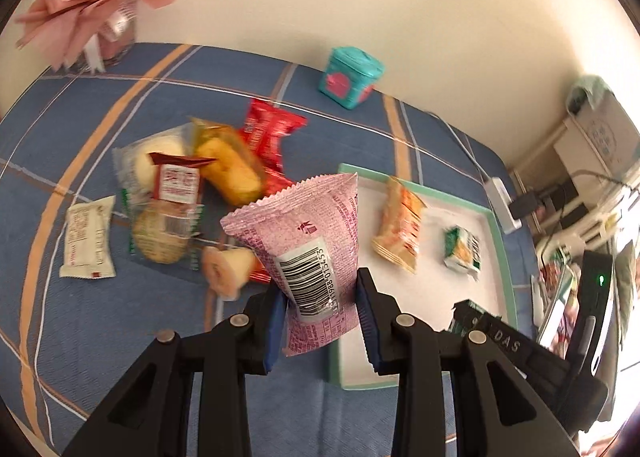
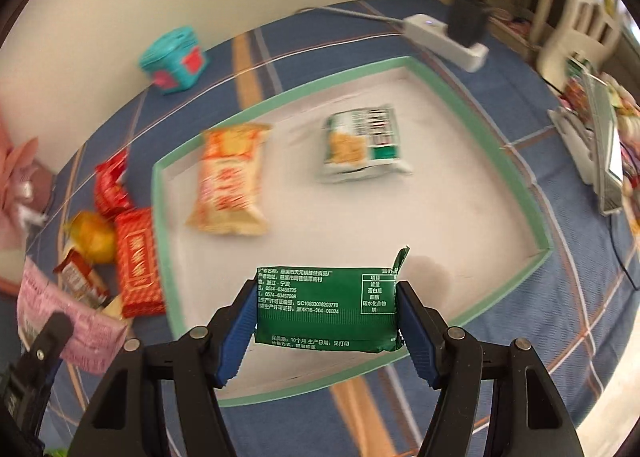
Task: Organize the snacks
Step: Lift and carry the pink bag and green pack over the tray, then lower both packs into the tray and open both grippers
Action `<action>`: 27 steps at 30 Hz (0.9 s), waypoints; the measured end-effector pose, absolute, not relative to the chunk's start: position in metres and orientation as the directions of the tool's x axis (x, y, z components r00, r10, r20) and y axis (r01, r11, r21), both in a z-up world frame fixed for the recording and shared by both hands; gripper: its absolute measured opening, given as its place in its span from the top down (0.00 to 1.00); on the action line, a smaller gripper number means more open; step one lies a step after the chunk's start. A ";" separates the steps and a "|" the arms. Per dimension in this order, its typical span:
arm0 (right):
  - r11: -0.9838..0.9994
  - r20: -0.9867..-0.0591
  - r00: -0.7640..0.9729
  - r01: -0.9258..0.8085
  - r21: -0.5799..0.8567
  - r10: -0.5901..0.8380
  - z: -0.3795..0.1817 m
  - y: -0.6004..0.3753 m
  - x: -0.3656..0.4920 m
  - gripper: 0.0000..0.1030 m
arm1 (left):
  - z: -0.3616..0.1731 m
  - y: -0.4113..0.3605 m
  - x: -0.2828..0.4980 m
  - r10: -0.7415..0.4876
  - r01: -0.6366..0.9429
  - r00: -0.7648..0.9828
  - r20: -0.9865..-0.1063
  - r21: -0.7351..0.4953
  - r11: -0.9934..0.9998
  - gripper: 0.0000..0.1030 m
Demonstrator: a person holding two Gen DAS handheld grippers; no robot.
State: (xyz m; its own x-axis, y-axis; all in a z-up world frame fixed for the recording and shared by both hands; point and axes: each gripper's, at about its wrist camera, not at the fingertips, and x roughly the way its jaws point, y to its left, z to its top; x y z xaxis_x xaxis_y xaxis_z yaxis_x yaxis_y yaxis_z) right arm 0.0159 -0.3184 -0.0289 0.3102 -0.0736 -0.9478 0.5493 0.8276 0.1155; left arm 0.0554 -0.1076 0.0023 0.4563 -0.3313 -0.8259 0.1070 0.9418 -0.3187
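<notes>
Both grippers are loaded and in the carry stage of the sort. The left gripper has its blue pads pinched on the lower half of a pink packet, barcode side to the camera, held upright above the blue checked tablecloth, just off the near corner of the green-rimmed tray. The right gripper clamps a dark green packet by its two short ends, held flat above the tray's near edge.

The tray already holds an orange packet and a green-and-white packet, apart from each other. A loose pile of snacks remains on the cloth to the left of the tray.

Judged next move: bring each packet over bare tray floor, clear of the two already there, lower it and let the pads spread. The unsorted pile remains to be dealt with.
</notes>
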 end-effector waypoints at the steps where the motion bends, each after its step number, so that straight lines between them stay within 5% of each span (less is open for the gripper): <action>1: 0.817 -0.948 0.306 0.567 0.109 -0.086 -0.029 -0.325 0.014 0.32 | 0.002 -0.116 0.055 -0.345 0.131 0.445 -0.826 -0.322 0.938 0.66; 13: 0.729 -0.942 0.297 0.678 0.095 -0.153 -0.027 -0.379 -0.003 0.32 | -0.017 -0.195 0.050 -0.375 0.320 0.330 -0.866 -0.271 0.908 0.66; 27: 0.761 -0.962 0.254 0.643 0.089 -0.103 -0.054 -0.373 0.012 0.32 | -0.055 -0.208 0.060 -0.337 0.322 0.241 -0.910 -0.253 0.912 0.66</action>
